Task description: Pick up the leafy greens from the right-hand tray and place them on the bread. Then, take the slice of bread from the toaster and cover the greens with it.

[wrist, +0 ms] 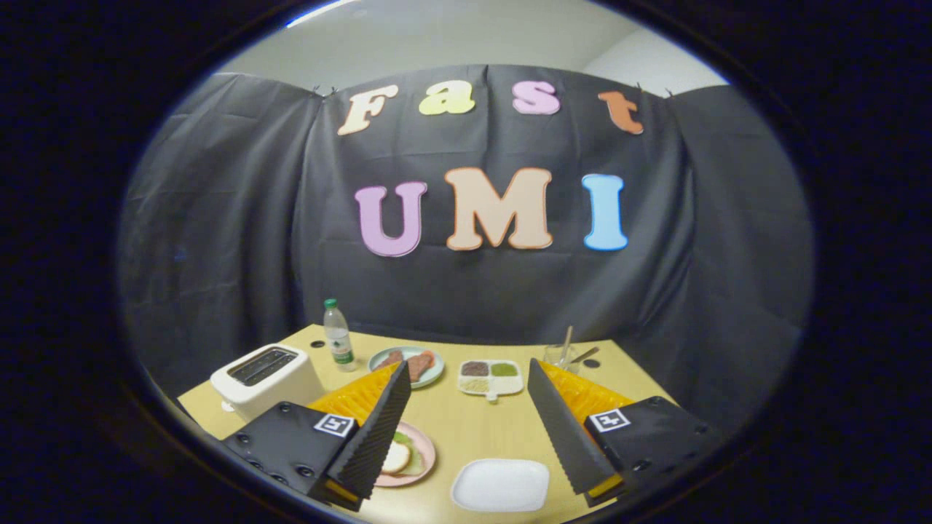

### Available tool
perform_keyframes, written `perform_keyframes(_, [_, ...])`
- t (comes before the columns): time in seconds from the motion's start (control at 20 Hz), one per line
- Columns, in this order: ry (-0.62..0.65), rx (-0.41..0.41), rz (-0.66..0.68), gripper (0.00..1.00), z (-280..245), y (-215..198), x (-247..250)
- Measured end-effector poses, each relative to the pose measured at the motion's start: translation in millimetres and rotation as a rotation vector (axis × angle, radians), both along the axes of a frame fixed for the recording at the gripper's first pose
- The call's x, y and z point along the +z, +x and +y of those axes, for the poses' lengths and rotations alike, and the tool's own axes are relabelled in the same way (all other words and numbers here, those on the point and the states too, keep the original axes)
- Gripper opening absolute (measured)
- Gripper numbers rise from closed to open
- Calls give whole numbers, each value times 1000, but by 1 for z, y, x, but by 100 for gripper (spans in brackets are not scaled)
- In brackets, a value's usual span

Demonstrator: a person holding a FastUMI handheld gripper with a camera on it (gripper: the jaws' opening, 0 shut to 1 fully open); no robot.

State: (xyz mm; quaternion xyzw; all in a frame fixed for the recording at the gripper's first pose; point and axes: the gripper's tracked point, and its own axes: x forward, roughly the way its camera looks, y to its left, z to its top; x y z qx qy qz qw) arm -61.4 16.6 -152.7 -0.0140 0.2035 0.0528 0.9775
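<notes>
Gripper (466, 429) held above the pale wooden table (466, 429) with its two ridged fingers (378, 429) spread wide apart and nothing between them; the jaws are plainly open and touch no object. Between the fingers, near their roots at about six o'clock, lies a white rounded-square plate (501, 485), bare on top; beyond the fingertips at twelve o'clock sits a small white divided dish (490, 377) holding brown, green and pale fillings; at about eleven o'clock from the fingertips rests a pale green round plate (406, 365) carrying reddish-brown slices. Partly hidden behind the left finger, at about seven o'clock, is a pink round plate (420, 455) with a pale bread slice (397, 458) and some leafy greens (408, 439) touching it; whether the greens lie on or beside the bread I cannot tell. Farther off at ten o'clock stands a white two-slot toaster (266, 378); just beyond it, a clear plastic bottle with a green cap (338, 336) stands upright. At one o'clock a clear glass (562, 356) holds thin sticks.
</notes>
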Motion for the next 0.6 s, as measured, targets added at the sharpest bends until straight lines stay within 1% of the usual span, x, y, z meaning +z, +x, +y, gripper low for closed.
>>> perform_keyframes(0.25, [-89,-51,-117,100,-17,-6,38])
perform_keyframes(0.4, [-91,-62,-163,100,-11,-8,48])
perform_keyframes(0.6, [-85,-62,-186,100,-6,-6,53])
